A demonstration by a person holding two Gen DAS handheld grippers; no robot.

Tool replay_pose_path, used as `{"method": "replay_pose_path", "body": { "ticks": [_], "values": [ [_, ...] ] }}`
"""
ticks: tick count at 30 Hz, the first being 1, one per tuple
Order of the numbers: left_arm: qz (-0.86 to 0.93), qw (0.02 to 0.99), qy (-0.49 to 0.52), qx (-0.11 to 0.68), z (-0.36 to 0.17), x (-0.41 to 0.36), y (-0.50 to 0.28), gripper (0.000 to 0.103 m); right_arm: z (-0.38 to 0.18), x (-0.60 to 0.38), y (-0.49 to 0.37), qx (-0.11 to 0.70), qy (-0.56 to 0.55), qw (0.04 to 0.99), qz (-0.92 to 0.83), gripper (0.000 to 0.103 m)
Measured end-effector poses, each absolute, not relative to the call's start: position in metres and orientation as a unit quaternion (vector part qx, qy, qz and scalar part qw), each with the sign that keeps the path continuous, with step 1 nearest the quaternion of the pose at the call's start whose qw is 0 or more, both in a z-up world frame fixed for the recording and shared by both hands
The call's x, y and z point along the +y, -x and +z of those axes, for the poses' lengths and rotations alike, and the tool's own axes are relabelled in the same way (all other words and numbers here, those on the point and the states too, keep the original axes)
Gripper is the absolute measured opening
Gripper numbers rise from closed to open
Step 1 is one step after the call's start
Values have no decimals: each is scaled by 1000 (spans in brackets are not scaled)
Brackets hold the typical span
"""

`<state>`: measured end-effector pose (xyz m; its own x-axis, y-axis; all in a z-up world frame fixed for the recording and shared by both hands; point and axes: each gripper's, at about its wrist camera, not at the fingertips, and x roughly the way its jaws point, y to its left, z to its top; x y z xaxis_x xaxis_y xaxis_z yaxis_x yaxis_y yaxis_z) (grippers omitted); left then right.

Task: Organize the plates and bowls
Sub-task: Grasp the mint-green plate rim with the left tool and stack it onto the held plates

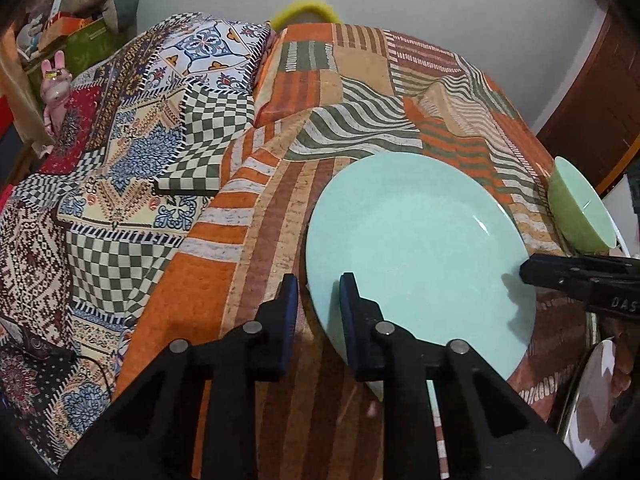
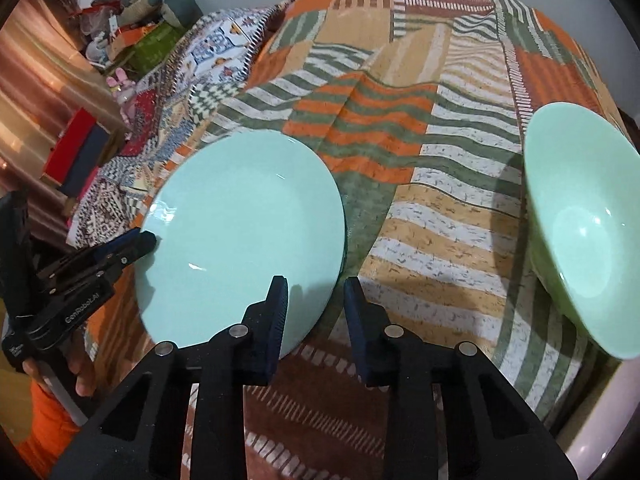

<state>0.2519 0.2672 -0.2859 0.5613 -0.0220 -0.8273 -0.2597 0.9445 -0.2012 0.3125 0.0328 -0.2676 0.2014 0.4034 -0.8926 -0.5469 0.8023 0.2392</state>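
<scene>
- Left tongs (image 1: 319, 294): parted, nothing gripped, straddling near rim of round pale-turquoise glossy plate (image 1: 420, 256).
- Right tongs (image 2: 315, 300): parted, empty; plate just left, mint-green glossy bowl (image 2: 584, 224) far right.
- Both on striped orange patchwork bedspread (image 2: 420, 200).

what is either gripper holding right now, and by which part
Nothing is held: both the left gripper and right gripper are open, straddling opposite rims of the plate.

The left gripper (image 1: 318, 292) is held low with its two fingers parted by a narrow gap, nothing between them. The right gripper (image 2: 316, 300) sits just to its right, fingers likewise apart and empty. Both point toward the far side, roughly level.
</scene>
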Motion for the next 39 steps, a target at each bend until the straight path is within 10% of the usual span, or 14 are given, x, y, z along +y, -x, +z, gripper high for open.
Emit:
{"method": "replay_pose_path", "body": {
  "ticks": [39],
  "values": [
    [55, 893, 113, 432, -203, 191, -143, 21, -215, -17, -227, 517, 19, 784, 344, 23]
  ]
}}
